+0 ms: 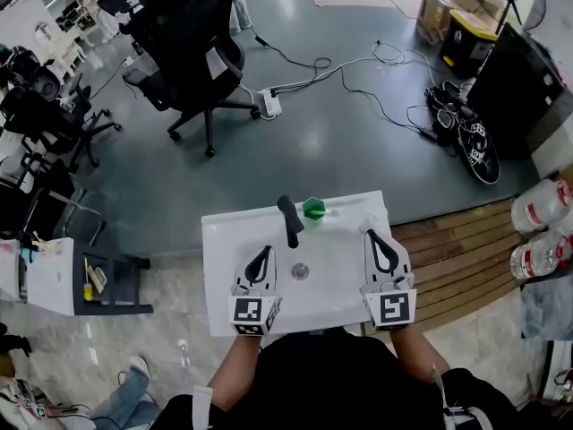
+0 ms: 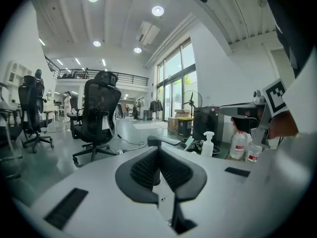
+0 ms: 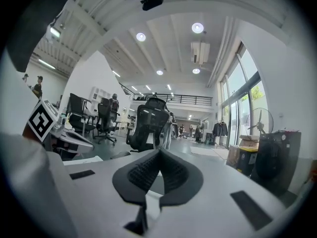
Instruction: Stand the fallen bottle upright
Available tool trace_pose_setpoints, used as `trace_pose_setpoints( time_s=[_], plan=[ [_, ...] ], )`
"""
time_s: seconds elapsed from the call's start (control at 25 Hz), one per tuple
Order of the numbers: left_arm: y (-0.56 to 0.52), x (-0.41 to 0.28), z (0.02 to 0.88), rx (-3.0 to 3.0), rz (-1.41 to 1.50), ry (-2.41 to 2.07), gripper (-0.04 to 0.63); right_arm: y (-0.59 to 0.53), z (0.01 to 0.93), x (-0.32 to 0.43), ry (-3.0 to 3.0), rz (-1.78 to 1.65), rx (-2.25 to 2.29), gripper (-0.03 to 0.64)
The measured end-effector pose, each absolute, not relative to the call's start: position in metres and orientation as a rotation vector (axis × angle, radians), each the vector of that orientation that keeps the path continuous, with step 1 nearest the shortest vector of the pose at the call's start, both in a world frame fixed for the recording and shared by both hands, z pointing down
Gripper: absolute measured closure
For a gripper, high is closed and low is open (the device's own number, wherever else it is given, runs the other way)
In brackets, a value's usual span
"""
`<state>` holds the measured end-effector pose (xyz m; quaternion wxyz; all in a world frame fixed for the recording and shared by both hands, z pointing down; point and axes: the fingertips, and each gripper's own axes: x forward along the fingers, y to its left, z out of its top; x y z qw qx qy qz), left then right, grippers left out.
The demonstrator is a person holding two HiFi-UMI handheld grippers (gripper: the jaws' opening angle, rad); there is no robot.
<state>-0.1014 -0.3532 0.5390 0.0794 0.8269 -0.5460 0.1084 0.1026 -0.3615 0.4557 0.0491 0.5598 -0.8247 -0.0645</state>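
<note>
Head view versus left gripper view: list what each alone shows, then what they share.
Only the head view: the drain and the power strip on the floor. Only the left gripper view: ceiling lights and tall windows. Both: the black office chair, the black faucet and the right gripper.

White basin (image 1: pixel 224 267); black tap (image 1: pixel 288 220); green object (image 1: pixel 313 209); left claw (image 1: pixel 262 252), right claw (image 1: pixel 379 238) white, black pads (image 2: pixel 146 170), black-white markers (image 1: pixel 252 313).
</note>
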Motion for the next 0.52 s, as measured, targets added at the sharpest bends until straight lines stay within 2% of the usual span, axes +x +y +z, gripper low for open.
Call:
trace_pose_setpoints(
  time_s=[0.52],
  plan=[
    [-0.341,-0.099,0.536,2.474,0.323,-1.627,0.578,-0.355,0.458,0.104,-2.514,-0.156,1.711,0.606]
  ],
)
